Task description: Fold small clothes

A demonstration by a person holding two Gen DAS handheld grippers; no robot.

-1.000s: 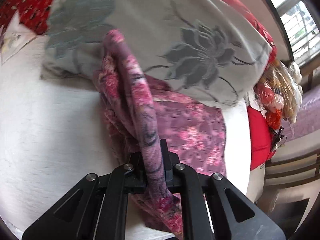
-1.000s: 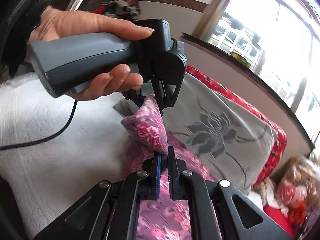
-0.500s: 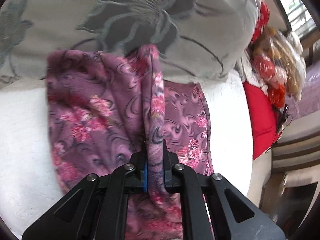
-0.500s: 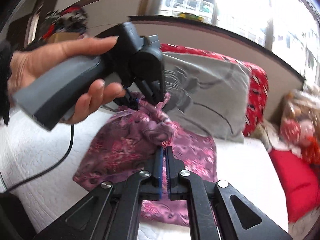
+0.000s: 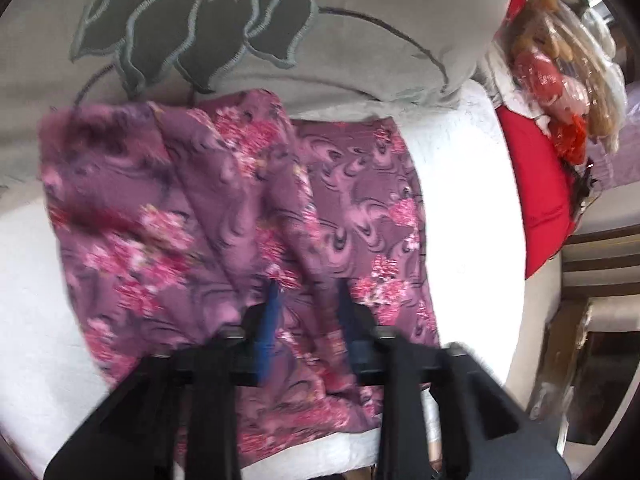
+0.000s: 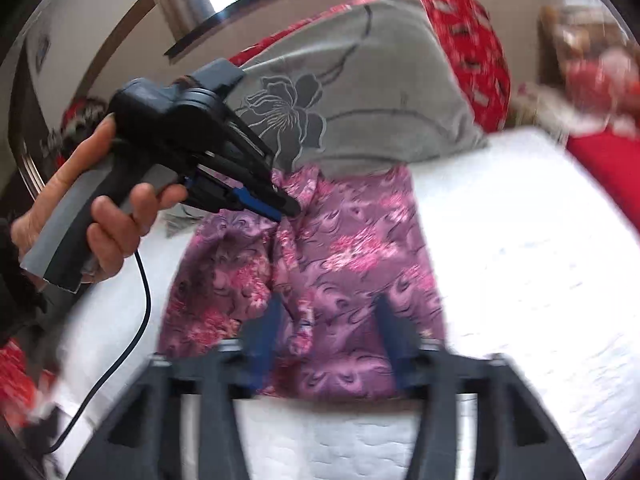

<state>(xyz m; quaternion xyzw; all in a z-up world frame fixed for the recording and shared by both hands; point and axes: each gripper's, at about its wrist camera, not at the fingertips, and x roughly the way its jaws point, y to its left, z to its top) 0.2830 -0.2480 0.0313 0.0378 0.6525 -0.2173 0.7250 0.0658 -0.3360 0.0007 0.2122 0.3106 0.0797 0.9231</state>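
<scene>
A purple garment with pink flowers [image 5: 248, 216] lies on the white quilted bed, its left half folded loosely over the right. It also shows in the right wrist view [image 6: 320, 280]. My left gripper [image 5: 306, 292] is open just above the cloth, holding nothing. In the right wrist view the left gripper [image 6: 286, 208] hovers at the garment's far edge. My right gripper [image 6: 328, 312] is open over the near edge, empty.
A grey pillow with a dark flower [image 5: 248, 24] lies behind the garment, touching its far edge. A red cushion [image 5: 536, 200] and a wrapped doll [image 5: 560, 64] sit at the right. The white bed [image 6: 520, 260] extends to the right.
Both grippers have opened and let go of the garment, which dropped onto the bed with one half laid over the other. Both views show motion blur.
</scene>
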